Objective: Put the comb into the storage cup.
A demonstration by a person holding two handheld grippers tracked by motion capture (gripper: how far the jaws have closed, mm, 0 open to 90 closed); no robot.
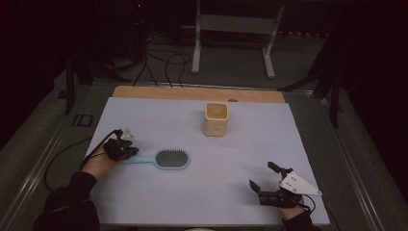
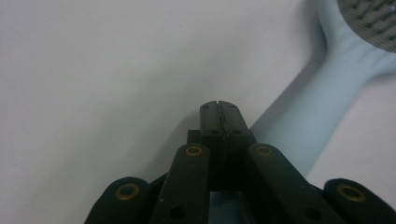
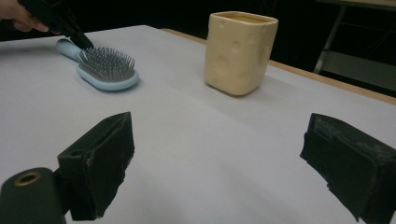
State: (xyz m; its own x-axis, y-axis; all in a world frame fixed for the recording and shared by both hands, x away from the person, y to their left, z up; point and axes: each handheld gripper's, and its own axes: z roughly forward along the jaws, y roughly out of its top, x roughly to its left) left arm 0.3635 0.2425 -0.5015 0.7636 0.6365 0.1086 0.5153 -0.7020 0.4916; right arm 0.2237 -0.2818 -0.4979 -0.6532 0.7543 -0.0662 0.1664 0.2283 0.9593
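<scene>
1. We see the brush (image 1: 166, 159) lying flat on the worktop (image 1: 202, 202), bristles up, handle toward the left gripper (image 1: 129, 152).
2. Left gripper sits at the handle's end; in its own view the fingers (image 2: 211, 122) are pressed together with nothing between them, and the handle runs just beside them.
3. Right gripper (image 1: 263, 179) rests near the worktop's front right, fingers (image 3: 100, 163) wide apart, holding nothing.
4. A yellow cup (image 1: 215, 119) stands upright behind the brush, well apart from it.
</scene>
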